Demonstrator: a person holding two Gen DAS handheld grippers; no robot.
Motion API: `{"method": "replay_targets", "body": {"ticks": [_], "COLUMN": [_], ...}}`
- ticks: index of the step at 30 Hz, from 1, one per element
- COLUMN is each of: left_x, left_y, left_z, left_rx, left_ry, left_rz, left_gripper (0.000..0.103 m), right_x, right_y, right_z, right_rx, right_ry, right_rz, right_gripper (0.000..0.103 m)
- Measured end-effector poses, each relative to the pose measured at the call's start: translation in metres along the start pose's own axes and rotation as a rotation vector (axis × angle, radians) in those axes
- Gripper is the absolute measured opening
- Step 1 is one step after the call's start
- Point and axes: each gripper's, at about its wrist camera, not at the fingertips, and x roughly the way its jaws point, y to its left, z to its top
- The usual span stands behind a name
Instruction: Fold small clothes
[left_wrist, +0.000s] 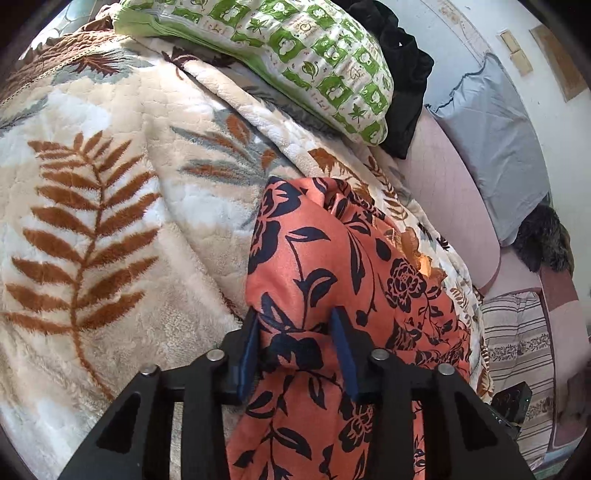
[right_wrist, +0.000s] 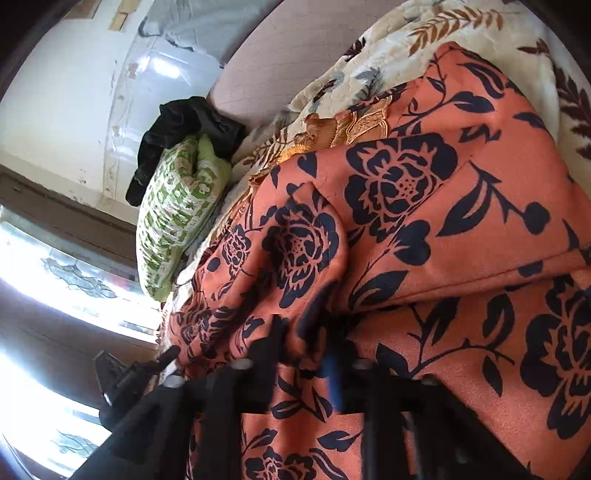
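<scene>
An orange garment (left_wrist: 332, 258) with a dark navy flower print lies crumpled on a cream blanket with brown fern leaves (left_wrist: 110, 184). My left gripper (left_wrist: 297, 332) is at the garment's near end. A bunched fold fills the gap between its two blue pads, which pinch it. In the right wrist view the same garment (right_wrist: 443, 221) fills most of the picture, with a gold lace trim at its far edge. My right gripper (right_wrist: 304, 339) is blurred, and its fingers are closed on a raised fold of the cloth.
A green-and-white patterned pillow (left_wrist: 295, 48) and a black cloth (left_wrist: 399, 74) lie at the blanket's far side. A grey pillow (left_wrist: 491, 140) rests on the pink sheet (left_wrist: 443, 192) by the wall. A striped cloth (left_wrist: 517, 339) lies at the right. A bright window (right_wrist: 55, 295) is at the left.
</scene>
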Motion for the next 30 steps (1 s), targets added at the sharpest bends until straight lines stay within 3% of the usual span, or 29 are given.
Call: {"method": "replay_targets", "body": {"ticks": [2, 5, 13, 16, 18, 21, 24, 28, 30], "left_x": [-0.003, -0.009, -0.042, -0.052, -0.061, -0.069, -0.063, -0.041, -0.028], "left_y": [0.006, 0.013, 0.024, 0.024, 0.026, 0.036, 0.046, 0.034, 0.024], "left_z": [0.004, 0.011, 0.030, 0.035, 0.039, 0.045, 0.046, 0.039, 0.031], "left_rx": [-0.012, -0.029, -0.139, -0.166, -0.177, -0.217, -0.257, -0.167, -0.110], "left_ry": [-0.011, -0.035, -0.137, -0.167, -0.211, -0.235, -0.207, -0.093, -0.038], "left_rz": [-0.026, -0.064, -0.323, -0.387, -0.418, -0.422, -0.368, -0.221, -0.183], "left_gripper": [0.028, 0.023, 0.016, 0.014, 0.001, 0.001, 0.001, 0.004, 0.011], "right_x": [-0.001, -0.020, -0.099, -0.124, -0.138, -0.147, -0.143, -0.122, -0.111], "right_y": [0.017, 0.058, 0.173, 0.195, 0.201, 0.200, 0.181, 0.134, 0.099], "right_z": [-0.003, -0.001, 0.011, 0.014, 0.012, 0.004, -0.006, -0.006, 0.007], "right_rx": [-0.028, -0.087, -0.246, -0.245, -0.247, -0.255, -0.262, -0.312, -0.242], "right_ry": [-0.028, -0.099, -0.284, -0.334, -0.350, -0.357, -0.324, -0.313, -0.225], "right_rz": [-0.008, 0.046, 0.187, 0.214, 0.210, 0.163, 0.004, -0.412, -0.543], "right_gripper": [0.009, 0.008, 0.008, 0.008, 0.008, 0.008, 0.008, 0.012, 0.012]}}
